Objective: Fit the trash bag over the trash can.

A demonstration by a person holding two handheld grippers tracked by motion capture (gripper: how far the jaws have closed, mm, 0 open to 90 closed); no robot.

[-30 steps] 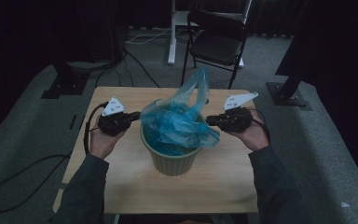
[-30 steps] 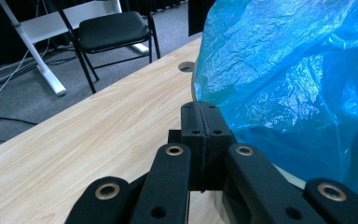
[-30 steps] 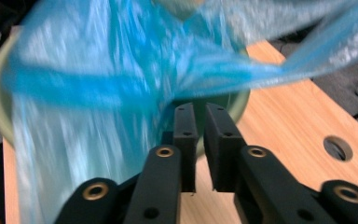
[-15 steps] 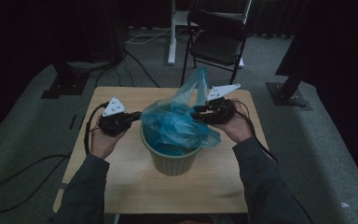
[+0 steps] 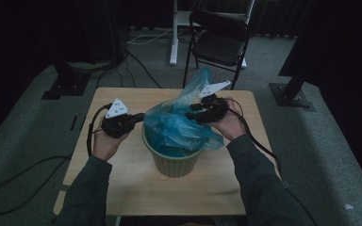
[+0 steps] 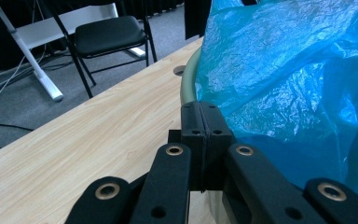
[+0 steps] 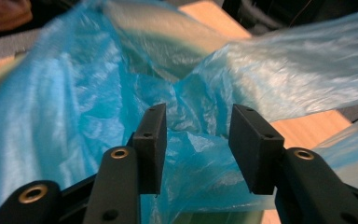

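left gripper (image 6: 204, 133) pressed together at green bin (image 5: 174, 162) rim, left of blue bag (image 5: 181, 127). right gripper (image 7: 196, 140) jaws just spreading, bag plastic loose between them, over bin.

A translucent blue plastic bag (image 5: 181, 125) fills a pale green bin (image 5: 174, 162), which stands on a light wood-grain table (image 5: 136, 188). Beside the bin, the left gripper (image 5: 139, 116) and right gripper (image 5: 191, 113) are black with brass-coloured rivets, each topped by a grey plate. Behind the table stands a black chair (image 5: 219, 44) on grey carpet (image 5: 23, 141).
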